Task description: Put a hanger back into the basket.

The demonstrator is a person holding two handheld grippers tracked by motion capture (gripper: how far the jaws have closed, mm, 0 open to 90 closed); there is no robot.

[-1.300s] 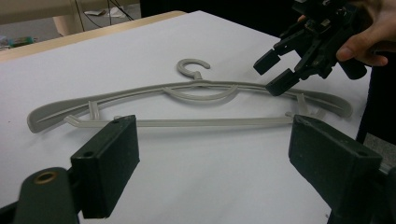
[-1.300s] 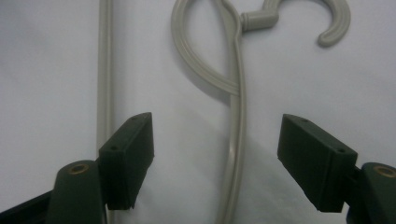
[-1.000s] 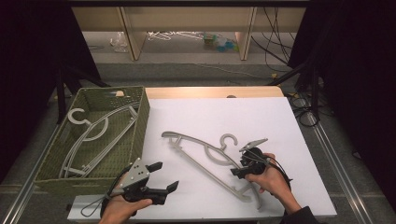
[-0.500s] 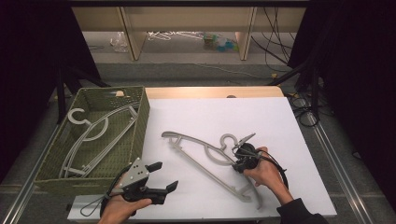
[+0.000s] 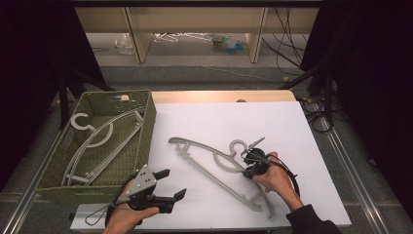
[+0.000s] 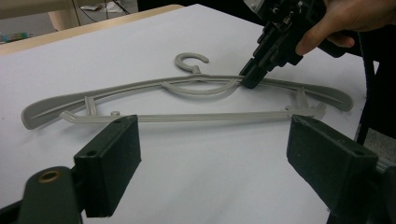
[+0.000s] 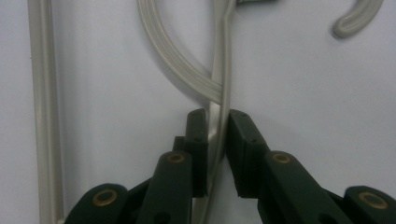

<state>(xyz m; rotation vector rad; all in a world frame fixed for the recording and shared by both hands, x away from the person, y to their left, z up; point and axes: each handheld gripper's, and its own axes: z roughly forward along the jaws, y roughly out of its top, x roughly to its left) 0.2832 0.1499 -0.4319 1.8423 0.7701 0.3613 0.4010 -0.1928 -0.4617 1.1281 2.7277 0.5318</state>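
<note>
Pinching the hanger (image 5: pixel 220 170) on its upper arm just beside the hook, the right claw (image 7: pixel 217 140) has just been closing, and in the right gripper view its jaws now press on the thin grey bar from both sides. The hanger lies flat on the white table (image 5: pixel 292 126), well apart from the basket (image 5: pixel 146 122) at the left, which already holds another hanger (image 5: pixel 97 141).

The grip sits off the hanger's middle and on a narrow rib, so I judge that a lift could let the long free end sag and swing, or twist the bar out between the pads. A dragging far tip might also catch on the basket's rim on the way over.

The left claw (image 5: pixel 168 187) hovers near the table's front edge with its jaws spread and nothing between them, so it gives no support.
</note>
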